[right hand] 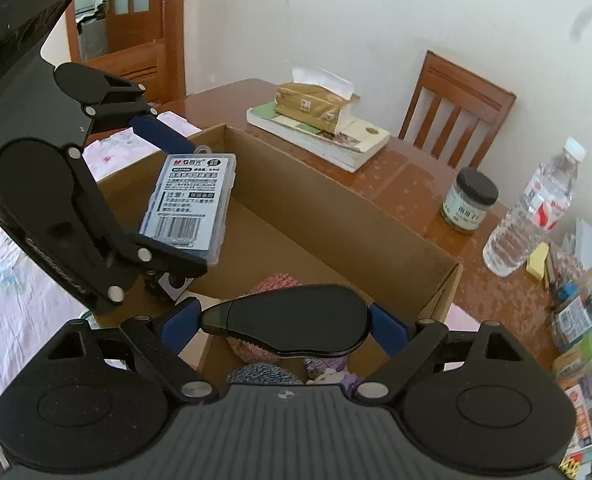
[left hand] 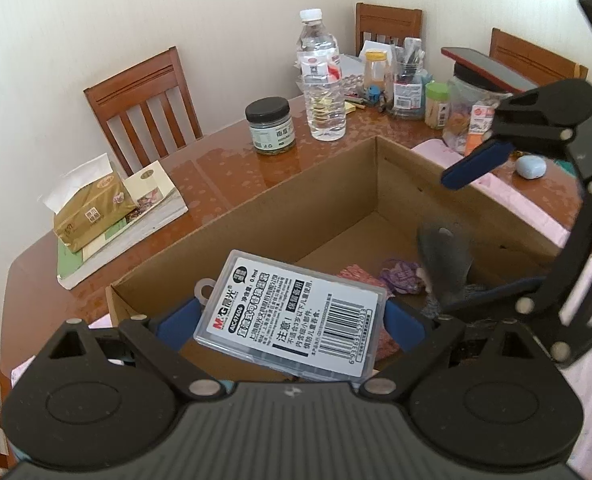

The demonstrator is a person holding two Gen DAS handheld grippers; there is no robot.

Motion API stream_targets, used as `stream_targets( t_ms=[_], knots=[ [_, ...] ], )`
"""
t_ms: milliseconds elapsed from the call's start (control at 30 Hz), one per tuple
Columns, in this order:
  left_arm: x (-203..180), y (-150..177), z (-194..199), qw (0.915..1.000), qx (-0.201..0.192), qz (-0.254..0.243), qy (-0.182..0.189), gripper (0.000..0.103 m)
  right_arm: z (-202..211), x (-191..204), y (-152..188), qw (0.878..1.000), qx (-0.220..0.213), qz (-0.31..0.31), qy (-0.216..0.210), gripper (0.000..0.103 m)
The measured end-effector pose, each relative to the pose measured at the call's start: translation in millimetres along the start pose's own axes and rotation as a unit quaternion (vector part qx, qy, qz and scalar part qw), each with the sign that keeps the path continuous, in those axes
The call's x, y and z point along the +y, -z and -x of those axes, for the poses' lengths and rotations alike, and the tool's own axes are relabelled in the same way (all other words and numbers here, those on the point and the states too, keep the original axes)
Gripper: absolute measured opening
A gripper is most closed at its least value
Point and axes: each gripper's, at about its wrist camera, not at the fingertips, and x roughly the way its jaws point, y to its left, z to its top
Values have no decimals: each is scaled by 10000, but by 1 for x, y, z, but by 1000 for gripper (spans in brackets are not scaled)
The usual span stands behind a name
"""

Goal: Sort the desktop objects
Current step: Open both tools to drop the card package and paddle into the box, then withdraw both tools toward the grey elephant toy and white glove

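L tongs (left hand: 291, 322) clamp clear plastic case (left hand: 291, 312), R tongs (right hand: 283, 330) clamp black mouse (right hand: 291, 320), both over open cardboard box (left hand: 255, 208).

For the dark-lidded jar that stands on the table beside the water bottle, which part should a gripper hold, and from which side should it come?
Judging by its shape, grip the dark-lidded jar across its round body, just under the lid. It stands upright, short and wide. Come from the cardboard box side, level or slightly from above: the water bottle stands close beside it, so the fingers may fit best front and back.
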Motion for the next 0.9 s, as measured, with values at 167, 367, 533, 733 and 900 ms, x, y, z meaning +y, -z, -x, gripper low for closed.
stream_targets(
  t_ms=[167,367,533,733,900],
  knots=[
    [3,-2,-7,9998,-21,61,-185,98,3,1,3,9999,-73,-9,115,103],
    [4,-1,-5,9998,7,82,-178,98,11,5,7,9999,-28,74,79,103],
    [-2,1,4,9999,50,-29,-140,98,19,3,14,10000,-20,-12,63,103],
    [-9,2,15,9998,82,-152,-115,98,30,0,21,9998,-80,-148,60,103],
    [-17,3,30,9998,3,-164,-67,98,41,2,29,9996,-131,-233,127,103]
  ],
)
